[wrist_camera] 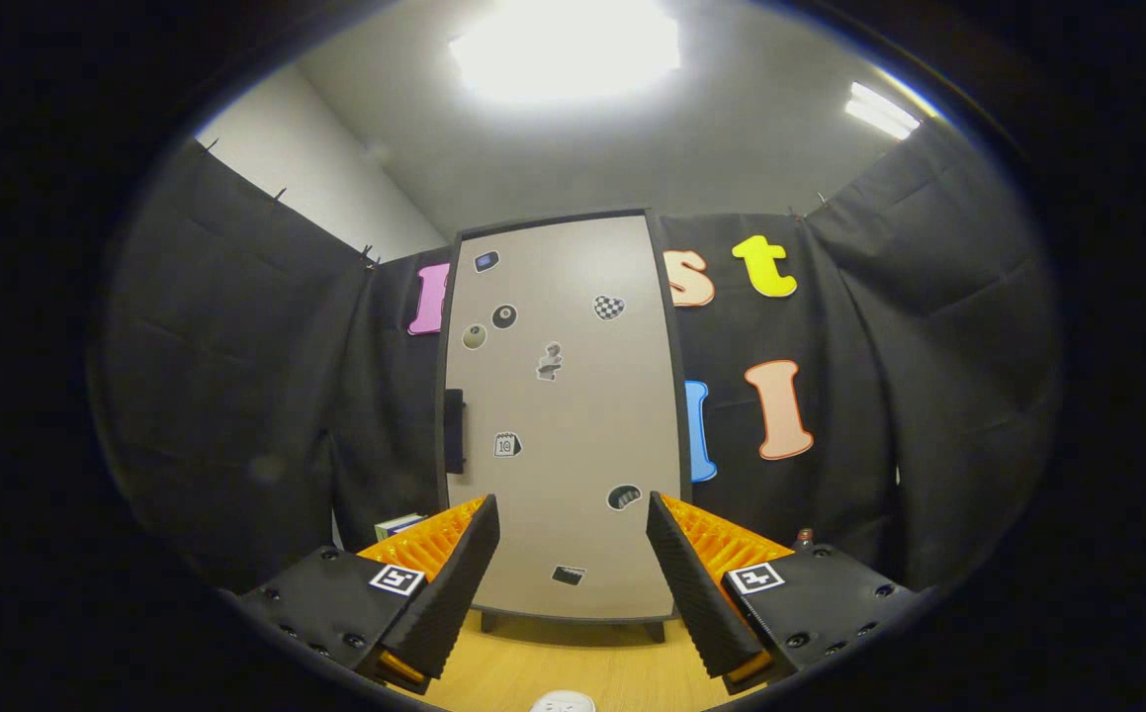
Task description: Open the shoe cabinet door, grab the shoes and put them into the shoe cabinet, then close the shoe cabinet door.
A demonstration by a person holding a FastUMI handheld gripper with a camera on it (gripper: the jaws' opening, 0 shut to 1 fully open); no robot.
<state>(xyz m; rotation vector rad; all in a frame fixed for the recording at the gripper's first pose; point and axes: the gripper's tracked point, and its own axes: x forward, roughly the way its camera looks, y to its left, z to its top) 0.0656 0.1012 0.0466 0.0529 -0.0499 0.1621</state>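
Note:
A tall beige shoe cabinet (563,415) stands straight ahead, beyond my fingers, on short feet on the wooden floor. Its door is shut and carries several small stickers. A dark handle (454,430) sits on the door's left edge at mid height. My gripper (573,514) is open, held back from the door with nothing between the fingers. A white shoe (563,703) peeks in low on the floor, between and below the fingers; most of it is cut off.
Black cloth walls close in on both sides of the cabinet. A small box (399,525) lies at floor level left of the cabinet, behind my left finger. A dark bottle top (804,539) pokes up behind my right finger. Wooden floor (533,663) runs to the cabinet.

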